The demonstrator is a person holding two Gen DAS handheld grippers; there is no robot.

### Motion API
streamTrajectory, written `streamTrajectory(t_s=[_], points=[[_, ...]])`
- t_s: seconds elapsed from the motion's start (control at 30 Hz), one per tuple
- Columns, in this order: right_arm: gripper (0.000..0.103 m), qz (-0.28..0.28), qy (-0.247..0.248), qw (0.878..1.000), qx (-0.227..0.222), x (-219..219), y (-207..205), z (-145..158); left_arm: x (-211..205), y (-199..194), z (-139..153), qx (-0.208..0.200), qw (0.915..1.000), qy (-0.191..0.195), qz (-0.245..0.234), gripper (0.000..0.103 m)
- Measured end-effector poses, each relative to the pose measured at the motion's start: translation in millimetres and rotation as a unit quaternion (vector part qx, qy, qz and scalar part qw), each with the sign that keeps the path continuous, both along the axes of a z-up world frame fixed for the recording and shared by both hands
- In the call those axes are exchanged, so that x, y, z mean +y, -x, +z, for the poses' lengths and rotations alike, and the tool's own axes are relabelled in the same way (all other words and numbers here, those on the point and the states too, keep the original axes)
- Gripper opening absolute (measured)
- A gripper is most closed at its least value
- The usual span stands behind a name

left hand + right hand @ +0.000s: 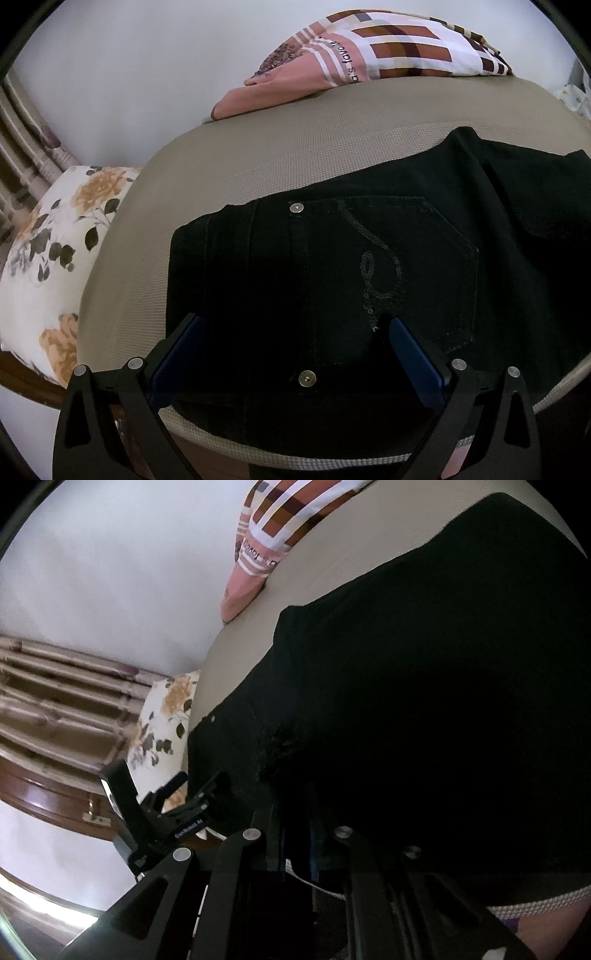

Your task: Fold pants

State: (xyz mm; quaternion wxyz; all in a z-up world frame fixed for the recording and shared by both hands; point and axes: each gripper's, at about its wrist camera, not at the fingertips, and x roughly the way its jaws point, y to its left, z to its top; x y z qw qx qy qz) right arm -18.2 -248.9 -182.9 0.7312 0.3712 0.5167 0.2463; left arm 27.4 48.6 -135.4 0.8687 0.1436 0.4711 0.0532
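- Black pants [332, 266] fill both views, lying on the bed [258, 147] with the back pocket [388, 273] up and the waist end at the near edge; already doubled, I judge.
- Left gripper [291, 325] stands wide over the waist, blue pads apart, nothing pinched.
- Right gripper [295, 812] nearly closed, dark cloth between the pads; I read it as pinching a pants edge, too dark to be sure.
- To do this fold well I'd lay the held edge square on the layer below, then smooth it.
- Bed cover beige, woven; floral pillow [55, 240] left, checked pillow [369, 48] far side, pale wall [129, 74] behind.
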Motion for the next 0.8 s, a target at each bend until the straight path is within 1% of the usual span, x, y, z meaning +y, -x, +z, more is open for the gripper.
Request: streamTrajectory(t_s=[0.1,0.2,0.37,0.4,0.47,0.57,0.6,0.67,0.7,0.73,0.8], points=[[0.012,0.006,0.002,1.000,-0.007,1.7,0.7,1.5,-0.6,-0.5,-0.3,0.001,1.0000,0.000,0.000,0.099],[0.015,0.012,0.005,1.000,-0.007,4.7,0.4,0.1,-0.5,-0.3,-0.1,0.001,1.0000,0.000,0.000,0.099],[0.027,0.028,-0.008,1.000,-0.006,11.7,2.0,-0.3,-0.4,-0.9,-0.5,0.002,1.0000,0.001,-0.001,0.099],[0.030,0.035,-0.020,0.999,-0.003,12.7,2.1,-0.9,0.0,-1.0,-0.7,0.002,1.0000,0.002,-0.001,0.099],[0.030,0.052,-0.065,0.996,0.011,16.4,2.7,-5.5,0.5,-1.4,-1.1,0.003,1.0000,0.003,0.000,0.099],[0.030,0.079,-0.140,0.985,0.056,24.0,3.8,-21.1,1.1,-1.0,-0.9,0.002,1.0000,0.001,-0.001,0.099],[0.031,0.073,-0.154,0.984,0.057,20.7,4.5,-22.1,1.7,-1.5,-0.8,0.001,1.0000,0.000,0.000,0.099],[0.031,0.045,-0.193,0.979,0.045,5.1,4.3,-19.2,3.7,-1.6,-0.7,0.000,1.0000,0.001,0.002,0.099],[0.031,0.023,-0.206,0.978,0.037,-8.0,3.4,-15.8,5.4,-2.2,-0.5,0.000,1.0000,0.004,0.004,0.099],[0.031,0.006,-0.203,0.979,0.028,-19.2,2.7,-12.1,6.5,-2.7,-0.5,0.001,1.0000,0.006,0.006,0.099],[0.031,-0.018,-0.180,0.983,0.012,-39.0,2.1,-4.8,8.8,-3.2,0.0,0.002,0.9999,0.012,0.010,0.099]])
